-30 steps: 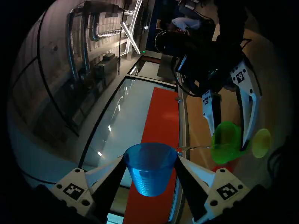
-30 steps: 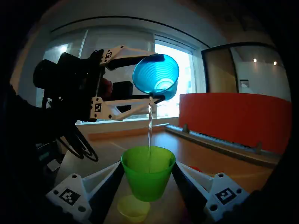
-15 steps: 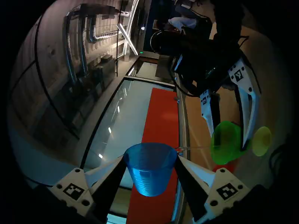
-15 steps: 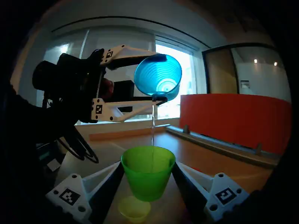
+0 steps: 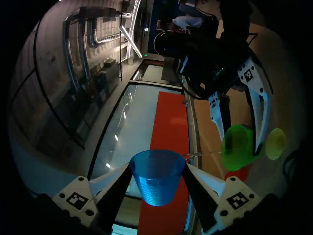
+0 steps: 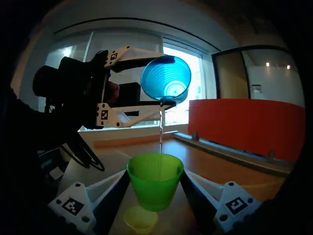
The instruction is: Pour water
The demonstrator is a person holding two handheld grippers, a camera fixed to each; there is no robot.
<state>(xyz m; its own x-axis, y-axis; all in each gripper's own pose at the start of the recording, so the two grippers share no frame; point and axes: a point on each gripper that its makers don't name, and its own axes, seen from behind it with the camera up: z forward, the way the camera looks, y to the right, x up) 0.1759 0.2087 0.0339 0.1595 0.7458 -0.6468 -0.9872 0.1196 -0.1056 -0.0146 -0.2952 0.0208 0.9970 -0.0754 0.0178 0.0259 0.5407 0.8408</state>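
My left gripper (image 5: 157, 181) is shut on a blue cup (image 5: 157, 177), held tipped on its side high above the table. In the right gripper view that blue cup (image 6: 166, 80) shows its mouth, and a thin stream of water (image 6: 160, 131) runs from its lip down into a green cup (image 6: 155, 184). My right gripper (image 6: 155, 187) is shut on this upright green cup. The left gripper view also shows the green cup (image 5: 237, 147) between the right gripper's white fingers (image 5: 261, 103).
A yellow cup (image 6: 139, 219) stands on the wooden table (image 6: 219, 168) under the green cup. An orange panel (image 6: 250, 125) runs along the table's far edge, with bright windows (image 6: 184, 86) behind. A person's dark sleeve (image 6: 23, 133) is at the left.
The blue cup has tipped slightly further and shifted a little right in the right gripper view. The water keeps flowing into the green cup, which stays put.
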